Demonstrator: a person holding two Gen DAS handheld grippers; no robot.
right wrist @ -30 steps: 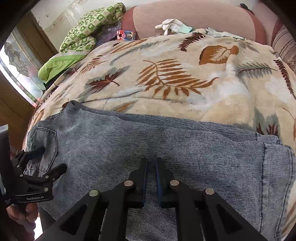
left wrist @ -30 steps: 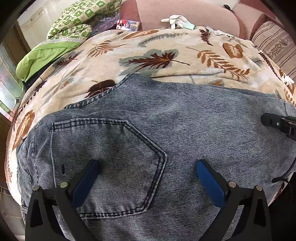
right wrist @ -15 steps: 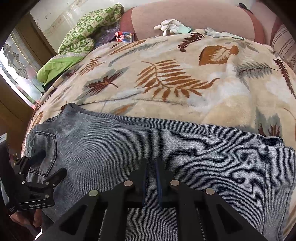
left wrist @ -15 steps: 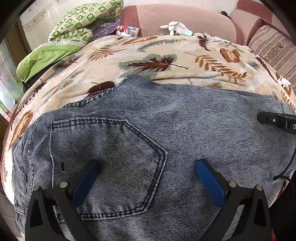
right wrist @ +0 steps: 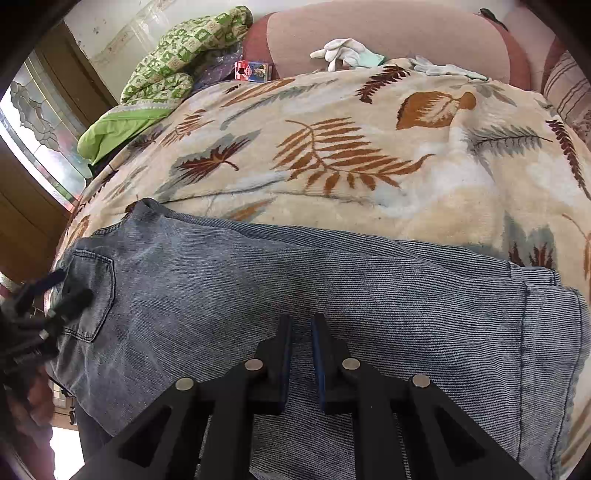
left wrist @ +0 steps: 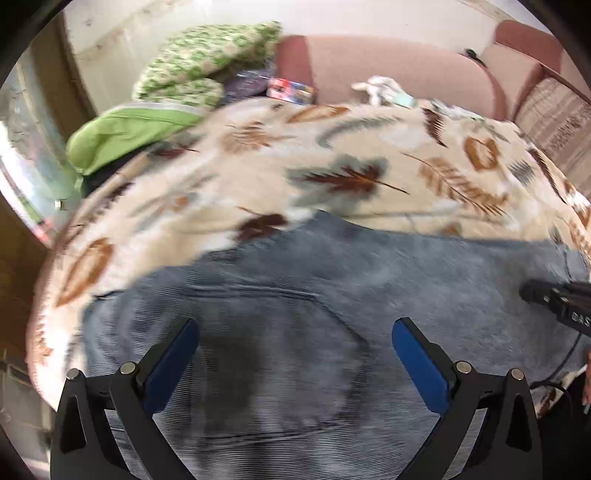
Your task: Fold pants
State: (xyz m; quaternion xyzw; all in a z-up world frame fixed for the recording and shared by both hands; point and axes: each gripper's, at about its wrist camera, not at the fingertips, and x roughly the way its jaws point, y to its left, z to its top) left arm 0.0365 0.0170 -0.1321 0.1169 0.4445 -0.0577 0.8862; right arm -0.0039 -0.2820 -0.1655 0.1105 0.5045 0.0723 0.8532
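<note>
Pants (right wrist: 332,295): I see them lying flat on the leaf-print blanket (right wrist: 369,147), pocket end left.
Left tongs (left wrist: 295,343): spread wide over the back pocket (left wrist: 277,350), empty.
Right tongs (right wrist: 301,332): nearly clenched; whether on denim, I cannot tell.
Handling: heavy, limp denim; I'd pinch waistband and hem edges.

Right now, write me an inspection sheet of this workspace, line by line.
Surface: leaf-print blanket over a pink sofa.
Job's things: jeans lying flat, back pocket up.
Clutter: white gloves, small box, green quilt.
Grippers: left gripper open above the pocket; right gripper nearly closed, whether pinching denim unclear.
Cables: black cable by the right gripper.
Surroundings: patterned glass window.
</note>
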